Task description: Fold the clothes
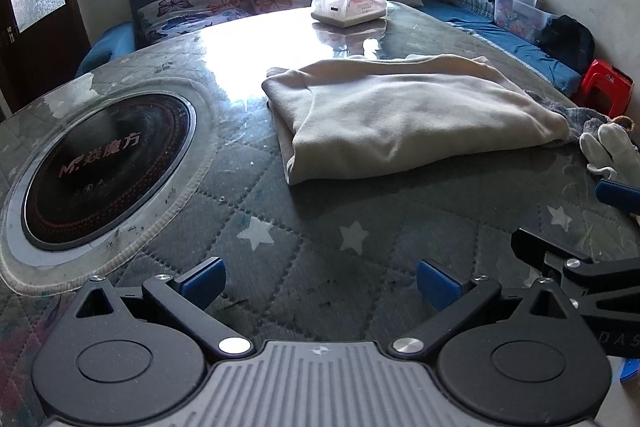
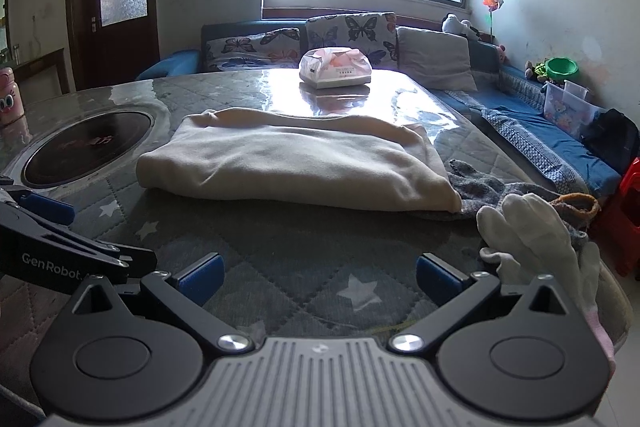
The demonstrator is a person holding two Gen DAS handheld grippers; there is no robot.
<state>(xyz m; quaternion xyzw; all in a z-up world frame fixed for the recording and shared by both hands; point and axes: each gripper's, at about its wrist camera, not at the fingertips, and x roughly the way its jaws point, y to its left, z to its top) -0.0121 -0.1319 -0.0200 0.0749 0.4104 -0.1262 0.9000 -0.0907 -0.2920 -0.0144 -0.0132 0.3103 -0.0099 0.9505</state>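
Lying folded into a thick cream rectangle with soft creases and rounded edges, one garment point(image 1: 400, 111) rests on the quilted, star-printed table point(image 1: 320, 219), right of the single round black cooktop point(image 1: 108, 171) and in front of one tissue pack point(image 1: 348, 5); a grey cloth point(image 2: 480, 183) pokes out from under its right edge, beside one white glove point(image 2: 532, 227). Both tools hover near the front edge; the left gripper point(image 1: 320, 285) and the right gripper point(image 2: 318, 277) each have their two blue-padded fingers spread wide, holding nothing.
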